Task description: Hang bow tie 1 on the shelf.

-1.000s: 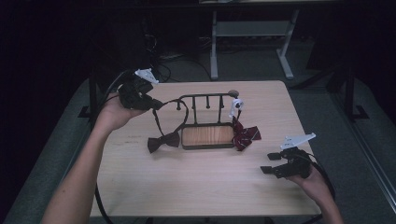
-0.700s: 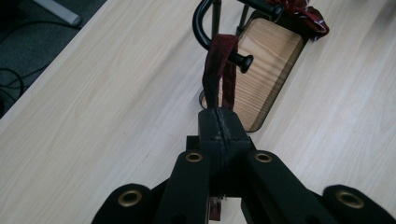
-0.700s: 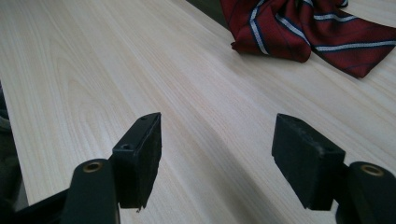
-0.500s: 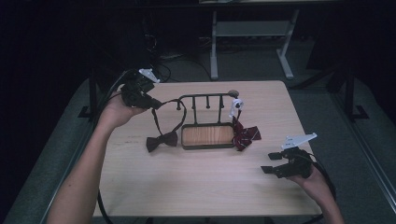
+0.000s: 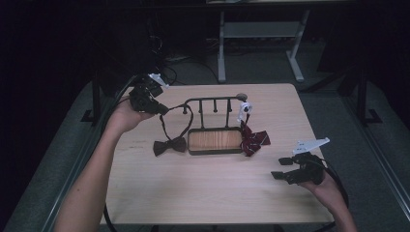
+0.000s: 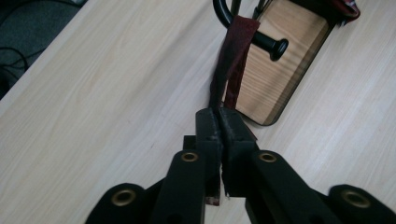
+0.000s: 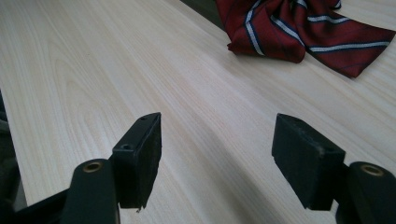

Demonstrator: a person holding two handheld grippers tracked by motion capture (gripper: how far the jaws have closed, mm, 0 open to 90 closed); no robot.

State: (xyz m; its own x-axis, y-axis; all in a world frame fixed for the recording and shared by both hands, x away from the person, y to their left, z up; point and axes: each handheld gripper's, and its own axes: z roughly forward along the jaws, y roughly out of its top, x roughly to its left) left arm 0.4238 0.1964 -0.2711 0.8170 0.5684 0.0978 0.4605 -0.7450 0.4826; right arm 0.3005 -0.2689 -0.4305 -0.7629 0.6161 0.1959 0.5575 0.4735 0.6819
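Left hand-held gripper (image 6: 218, 122) clamped on dark bow tie's strap (image 6: 232, 60), strap over rack (image 5: 212, 102) peg; right hand-held gripper (image 7: 217, 154) wide open, empty.

table (image 5: 203, 193): light wood top, we see bare grain across most of it, esp. the near half
striped bow tie (image 5: 255, 139): dark red w/ white and navy stripes, lying flat on the table just beside the right end of the rack base; also top of right gripper view (image 7: 303, 28)
grey frame (image 5: 258, 38): metal legs + crossbar on the floor behind the table, well apart from it
floor (image 5: 333, 72): dark grey, cables at back left
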